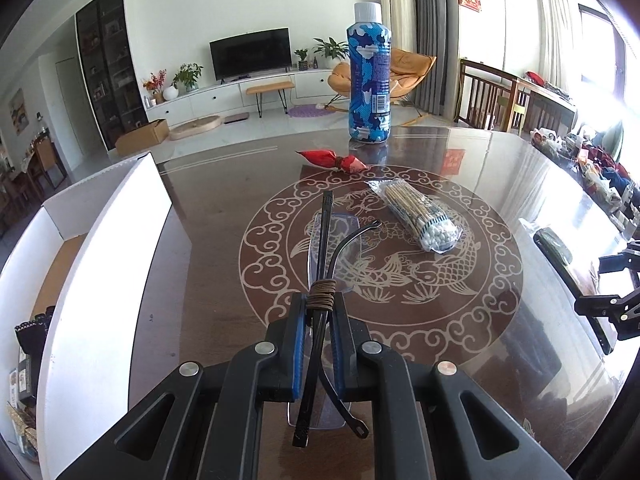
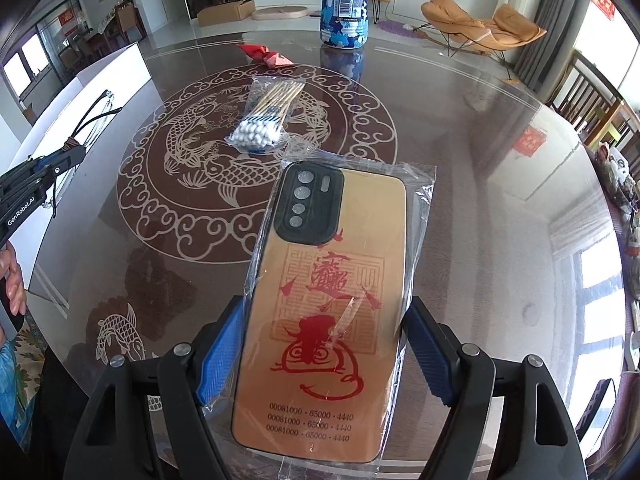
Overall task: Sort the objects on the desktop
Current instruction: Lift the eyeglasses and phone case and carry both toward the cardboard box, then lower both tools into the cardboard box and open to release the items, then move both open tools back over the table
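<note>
Left wrist view: left gripper [image 1: 320, 340] clamped on folded glasses [image 1: 322, 264]; right gripper [image 2: 320, 352] clamped on bagged phone case [image 2: 320, 300], both above table [image 1: 480, 168]. Carrying step; next, likely white box [image 1: 100, 240] at left.

Folded black glasses [image 1: 320, 280] tied with cord, bagged gold phone case [image 2: 324, 308], both lifted, cotton swabs pack [image 2: 264, 120] on table

The left gripper [image 2: 60, 164] reads "GenRobot.AI"; the phone case [image 2: 320, 320] repeats "00081000 · 65000 · 4440".
</note>
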A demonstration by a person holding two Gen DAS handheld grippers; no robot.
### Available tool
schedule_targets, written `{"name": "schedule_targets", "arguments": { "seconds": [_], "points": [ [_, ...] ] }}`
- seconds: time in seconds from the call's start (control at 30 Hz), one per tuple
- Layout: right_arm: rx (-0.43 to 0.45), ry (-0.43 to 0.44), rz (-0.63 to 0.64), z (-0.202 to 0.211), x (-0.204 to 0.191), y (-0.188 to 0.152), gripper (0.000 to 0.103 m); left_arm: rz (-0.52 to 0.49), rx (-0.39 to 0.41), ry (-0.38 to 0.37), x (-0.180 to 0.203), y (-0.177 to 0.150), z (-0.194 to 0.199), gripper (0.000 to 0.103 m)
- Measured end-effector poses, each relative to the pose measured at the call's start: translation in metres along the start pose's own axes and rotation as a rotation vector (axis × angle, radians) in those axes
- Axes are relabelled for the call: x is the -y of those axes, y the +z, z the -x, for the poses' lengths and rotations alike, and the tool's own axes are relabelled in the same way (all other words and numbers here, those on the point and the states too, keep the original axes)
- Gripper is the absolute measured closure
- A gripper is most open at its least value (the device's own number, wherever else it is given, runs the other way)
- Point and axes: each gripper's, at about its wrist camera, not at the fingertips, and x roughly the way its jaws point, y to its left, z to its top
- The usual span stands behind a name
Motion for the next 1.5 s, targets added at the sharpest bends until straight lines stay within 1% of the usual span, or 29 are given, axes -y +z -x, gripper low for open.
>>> {"name": "schedule_targets", "arguments": {
  "seconds": [0.13, 0.23, 0.33, 0.47, 0.6, 0.7, 0.83, 0.9, 0.97, 1.07, 1.13, 1.2, 1.23, 1.27, 1.3, 1.33, 1.37, 1.43, 1.5],
  "points": [
    [0.019, 0.023, 0.030, 0.008, -0.019, 0.024, 0.025, 0.076, 0.030, -0.034, -0.025, 0.006, 0.020, 0.092],
    [0.052, 0.049, 0.076, 0.018, -0.047, 0.051, 0.025, 0.115, 0.067, -0.018, -0.055, 0.010, 0.044, 0.092],
    [0.083, 0.096, 0.132, 0.028, -0.087, 0.082, 0.025, 0.163, 0.092, 0.006, -0.095, 0.008, 0.067, 0.092],
    [0.109, 0.182, 0.225, 0.037, -0.159, 0.124, 0.025, 0.226, 0.102, 0.098, -0.160, -0.010, 0.098, 0.092],
    [0.147, 0.281, 0.333, 0.049, -0.251, 0.158, 0.025, 0.319, 0.078, 0.210, -0.232, -0.039, 0.122, 0.092],
    [0.166, 0.366, 0.407, 0.056, -0.325, 0.174, 0.025, 0.400, 0.046, 0.258, -0.276, -0.062, 0.130, 0.092],
    [0.183, 0.461, 0.516, 0.059, -0.419, 0.173, 0.025, 0.459, 0.003, 0.299, -0.314, -0.086, 0.127, 0.092],
    [0.181, 0.494, 0.558, 0.049, -0.457, 0.170, 0.025, 0.485, -0.024, 0.306, -0.327, -0.096, 0.120, 0.092],
    [0.171, 0.509, 0.590, 0.033, -0.489, 0.166, 0.025, 0.507, -0.050, 0.314, -0.336, -0.105, 0.112, 0.092],
    [0.140, 0.516, 0.610, 0.004, -0.522, 0.159, 0.025, 0.543, -0.085, 0.315, -0.347, -0.120, 0.103, 0.092],
    [0.122, 0.524, 0.613, -0.013, -0.535, 0.154, 0.025, 0.553, -0.098, 0.320, -0.351, -0.127, 0.098, 0.092],
    [0.095, 0.541, 0.620, -0.029, -0.541, 0.150, 0.024, 0.564, -0.109, 0.345, -0.352, -0.133, 0.096, 0.090],
    [0.079, 0.542, 0.623, -0.036, -0.543, 0.148, 0.022, 0.569, -0.124, 0.357, -0.353, -0.135, 0.093, 0.085],
    [0.074, 0.535, 0.625, -0.040, -0.542, 0.145, 0.015, 0.572, -0.135, 0.362, -0.354, -0.137, 0.091, 0.068],
    [0.080, 0.530, 0.622, -0.042, -0.540, 0.144, 0.011, 0.575, -0.136, 0.368, -0.354, -0.139, 0.090, 0.042],
    [0.093, 0.532, 0.616, -0.041, -0.535, 0.144, 0.009, 0.574, -0.127, 0.380, -0.353, -0.140, 0.091, 0.031],
    [0.106, 0.539, 0.606, -0.039, -0.529, 0.144, 0.009, 0.569, -0.114, 0.401, -0.351, -0.141, 0.093, 0.023],
    [0.143, 0.562, 0.564, -0.030, -0.514, 0.146, 0.008, 0.562, -0.099, 0.429, -0.348, -0.141, 0.097, 0.023],
    [0.202, 0.587, 0.525, -0.016, -0.491, 0.145, 0.004, 0.571, -0.070, 0.433, -0.343, -0.140, 0.105, 0.023]
  ]
}}
